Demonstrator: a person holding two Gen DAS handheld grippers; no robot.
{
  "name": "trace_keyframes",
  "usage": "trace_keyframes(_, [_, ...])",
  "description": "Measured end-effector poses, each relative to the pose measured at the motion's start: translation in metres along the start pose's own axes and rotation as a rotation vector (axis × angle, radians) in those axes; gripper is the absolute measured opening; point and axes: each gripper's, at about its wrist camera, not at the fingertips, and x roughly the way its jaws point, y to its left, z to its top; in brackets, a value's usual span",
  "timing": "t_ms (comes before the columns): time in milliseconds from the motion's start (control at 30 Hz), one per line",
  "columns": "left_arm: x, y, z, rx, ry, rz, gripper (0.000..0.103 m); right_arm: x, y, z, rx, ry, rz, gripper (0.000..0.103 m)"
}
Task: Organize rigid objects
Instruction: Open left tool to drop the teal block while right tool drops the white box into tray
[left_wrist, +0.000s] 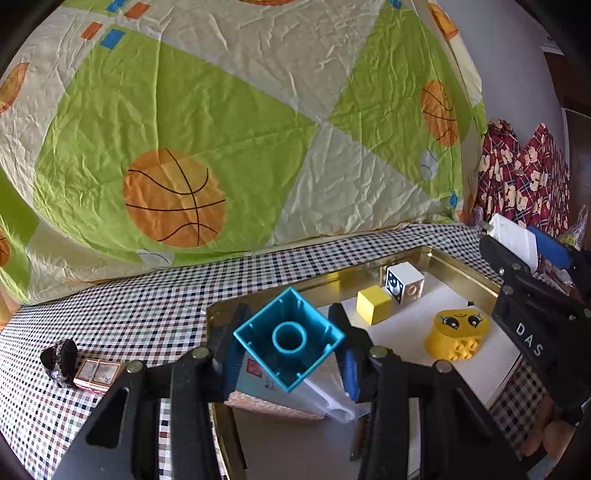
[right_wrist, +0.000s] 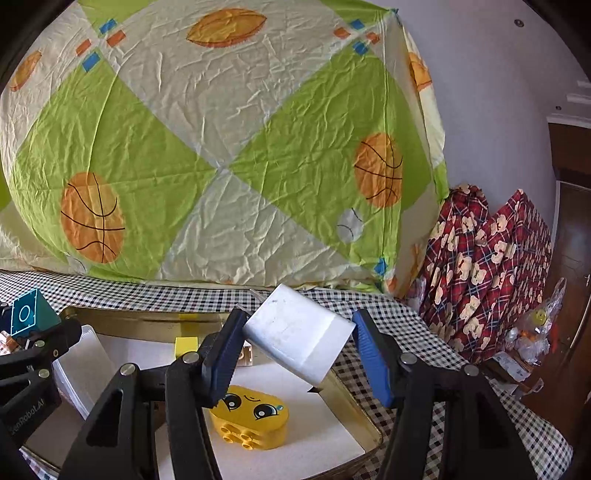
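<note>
Holding the teal block (left_wrist: 289, 338) pinched in my left gripper (left_wrist: 291, 354), hollow side toward the camera, I hover it above the near-left corner of the gold tray (left_wrist: 436, 254). My right gripper (right_wrist: 295, 349) clamps a white charger plug (right_wrist: 299, 332) over the tray's far right edge. Already inside the tray lie a yellow cube (left_wrist: 373, 304), a white printed block (left_wrist: 404, 282) and a yellow face brick (left_wrist: 457, 334). I judge the sorting partway done: both held pieces remain to be set down. Readable writing: "DAS" (left_wrist: 529, 339) on the right gripper's body, "Robot.AI" (right_wrist: 27, 413) on the left's.
</note>
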Motion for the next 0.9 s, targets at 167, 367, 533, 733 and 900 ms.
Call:
trace_keyframes(167, [0.010, -0.006, -0.001, 0.004, 0.033, -0.019, 0.043, 0.004, 0.004, -0.001, -0.015, 0.022, 0.016, 0.062])
trace_keyframes(367, [0.014, -0.010, -0.002, 0.013, 0.057, -0.018, 0.043, 0.009, 0.012, -0.001, -0.048, 0.050, 0.046, 0.062])
trace_keyframes(533, [0.015, -0.010, -0.001, 0.015, 0.060, -0.018, 0.043, 0.013, 0.019, -0.001, -0.080, 0.073, 0.071, 0.062])
trace_keyframes(733, [0.016, -0.011, -0.001, 0.030, 0.066, -0.011, 0.043, 0.024, 0.029, -0.003, -0.122, 0.133, 0.114, 0.062])
trace_keyframes(900, [0.017, -0.012, -0.001, 0.044, 0.067, 0.002, 0.043, 0.027, 0.038, -0.005, -0.167, 0.155, 0.133, 0.062])
